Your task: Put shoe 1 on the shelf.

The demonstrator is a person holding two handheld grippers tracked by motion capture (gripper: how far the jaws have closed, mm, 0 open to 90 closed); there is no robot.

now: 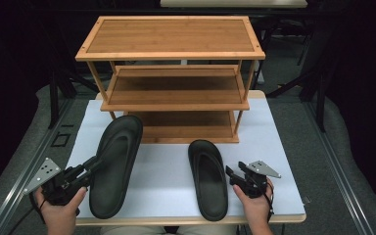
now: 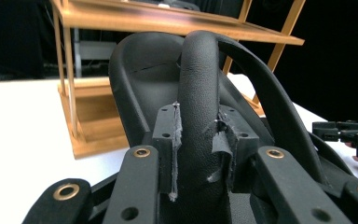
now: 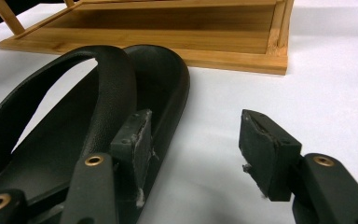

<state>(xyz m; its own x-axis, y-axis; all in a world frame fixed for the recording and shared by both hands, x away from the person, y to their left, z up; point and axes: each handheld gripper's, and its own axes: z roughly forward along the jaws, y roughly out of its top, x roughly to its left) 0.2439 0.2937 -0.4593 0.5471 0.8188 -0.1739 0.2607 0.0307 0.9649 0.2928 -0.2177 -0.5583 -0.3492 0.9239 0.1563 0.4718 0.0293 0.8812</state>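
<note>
Two black sandals are out in front of a three-tier wooden shoe rack (image 1: pixel 171 49). My left gripper (image 1: pixel 94 165) is shut on the strap of the left sandal (image 1: pixel 117 147), whose toe points at the rack's lowest shelf. In the left gripper view the pads (image 2: pixel 168 140) squeeze that strap (image 2: pixel 198 84) from both sides. The right sandal (image 1: pixel 208 178) lies flat on the white table (image 1: pixel 166 161). My right gripper (image 1: pixel 231 175) is open at its right edge. In the right gripper view the gripper (image 3: pixel 200 144) straddles the sandal's rim (image 3: pixel 172 107), one pad over the footbed, one over the table.
The rack's bottom shelf (image 3: pixel 168 28) stands just beyond the right sandal's toe. Bare white table (image 3: pixel 317 84) lies to the right of that sandal. The table's front edge (image 1: pixel 186 220) runs close behind both sandals. Dark floor and metal frames surround the table.
</note>
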